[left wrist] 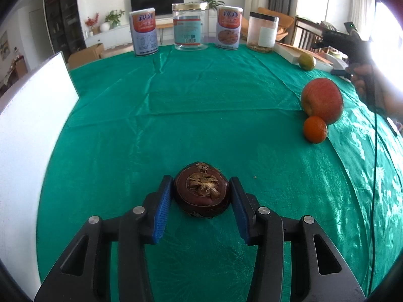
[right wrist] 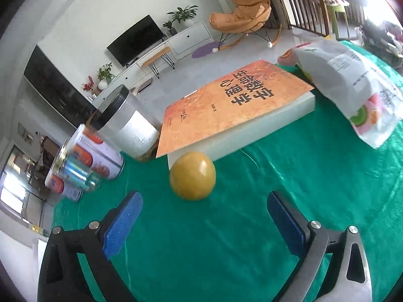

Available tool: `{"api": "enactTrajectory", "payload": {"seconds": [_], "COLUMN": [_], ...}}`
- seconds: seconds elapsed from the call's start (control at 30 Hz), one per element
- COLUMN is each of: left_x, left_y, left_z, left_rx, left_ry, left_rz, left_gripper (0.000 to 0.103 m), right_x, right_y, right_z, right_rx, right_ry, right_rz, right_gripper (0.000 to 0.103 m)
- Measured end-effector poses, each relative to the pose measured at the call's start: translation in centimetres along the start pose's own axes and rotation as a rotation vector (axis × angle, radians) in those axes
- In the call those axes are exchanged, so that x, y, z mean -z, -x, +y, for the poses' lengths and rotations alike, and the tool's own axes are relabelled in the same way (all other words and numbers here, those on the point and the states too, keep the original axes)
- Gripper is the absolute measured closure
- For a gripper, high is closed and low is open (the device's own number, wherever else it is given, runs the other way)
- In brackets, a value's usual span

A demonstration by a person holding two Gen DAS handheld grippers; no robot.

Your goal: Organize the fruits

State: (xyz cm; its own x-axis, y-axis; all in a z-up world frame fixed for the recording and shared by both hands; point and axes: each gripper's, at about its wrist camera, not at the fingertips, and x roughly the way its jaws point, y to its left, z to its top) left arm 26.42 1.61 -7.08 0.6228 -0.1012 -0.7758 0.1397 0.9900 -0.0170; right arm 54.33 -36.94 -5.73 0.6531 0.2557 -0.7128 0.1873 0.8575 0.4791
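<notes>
While beside book (right wrist: 234,105): yellow fruit (right wrist: 192,175).

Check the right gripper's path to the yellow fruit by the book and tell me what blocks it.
Nothing visible blocks it. The right gripper is open, with bare green cloth up to the yellow fruit. The book lies just behind the fruit.

Green tablecloth (left wrist: 201,105) with a faint woven leaf pattern. Dark maroon mangosteen (left wrist: 201,191), tan dried cap on top. Blue pads (left wrist: 163,201) on black fingers (same blue in the right wrist view). Red apple (left wrist: 322,99) shading to yellow-green; orange tangerine (left wrist: 314,129). Yellow-green round fruit (right wrist: 192,175). Orange book cover (right wrist: 234,105) with black characters, white page edges. White cans (left wrist: 143,32) with red-orange labels. Clear jar (right wrist: 123,123) with black lid. White snack bag (right wrist: 352,88) printed with kiwi and orange slices.
</notes>
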Motion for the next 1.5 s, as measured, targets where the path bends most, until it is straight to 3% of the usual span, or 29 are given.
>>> {"api": "enactTrajectory", "payload": {"seconds": [0.07,0.1,0.2,0.27,0.4,0.57,0.67,0.77,0.87,0.9,0.97,1.03,1.1,1.23,1.3,1.4,1.5], "left_x": [0.0,0.0,0.0,0.0,0.0,0.1,0.1,0.3,1.4,2.2,3.9,5.8,7.1,7.6,7.4,7.5,7.5], "left_y": [0.0,0.0,0.0,0.0,0.1,0.1,0.1,0.3,1.8,2.7,3.9,5.1,5.9,6.2,5.5,5.2,5.2], "left_z": [0.0,0.0,0.1,0.1,0.1,0.0,0.0,0.4,1.0,1.2,1.5,2.1,2.6,2.9,2.8,2.9,3.0], "left_rx": [0.001,0.001,0.003,0.004,0.003,-0.002,-0.003,0.021,0.061,0.068,0.059,0.02,-0.014,-0.056,-0.069,-0.078,-0.081], "left_ry": [0.001,0.001,0.003,0.005,0.005,0.0,-0.001,0.02,0.062,0.065,0.059,0.061,0.064,0.078,0.067,0.074,0.075], "left_rz": [0.0,0.0,0.0,0.0,0.001,0.001,0.001,0.0,0.025,0.028,0.034,0.029,0.014,0.021,0.052,0.059,0.06], "left_gripper": [0.055,0.055,0.055,0.055,0.055,0.055,0.055,0.056,0.057,0.056,0.045,0.02,0.018,0.01,0.006,0.001,0.001], "right_x": [-0.7,-0.8,-0.6,-0.1,2.6,13.6,21.6,28.1,32.0,32.8,33.6,33.9,34.3,35.1,35.2,34.9,34.9], "right_y": [-1.8,-2.6,-3.8,-2.8,1.3,10.5,14.8,17.5,18.8,19.1,19.2,18.9,19.0,18.6,18.4,18.0,17.7], "right_z": [0.2,0.3,0.6,0.8,0.6,1.1,0.8,1.4,1.8,1.6,1.5,1.4,1.6,2.5,2.4,2.2,2.5], "right_rx": [-0.007,-0.008,-0.009,0.003,-0.102,-0.092,-0.095,-0.057,-0.019,-0.003,0.006,0.008,0.032,0.124,0.173,0.197,0.212], "right_ry": [-0.04,-0.045,-0.027,-0.003,0.082,0.349,0.399,0.463,0.485,0.486,0.465,0.466,0.505,0.552,0.541,0.535,0.553], "right_rz": [0.015,0.028,0.057,0.04,0.075,0.161,0.193,0.135,0.052,0.035,0.011,0.022,0.021,0.021,0.02,0.039,0.051], "right_gripper": [0.009,0.017,0.052,0.052,0.053,0.052,0.052,0.052,0.052,0.052,0.052,0.052,0.05,0.028,0.023,0.01,0.005]}}
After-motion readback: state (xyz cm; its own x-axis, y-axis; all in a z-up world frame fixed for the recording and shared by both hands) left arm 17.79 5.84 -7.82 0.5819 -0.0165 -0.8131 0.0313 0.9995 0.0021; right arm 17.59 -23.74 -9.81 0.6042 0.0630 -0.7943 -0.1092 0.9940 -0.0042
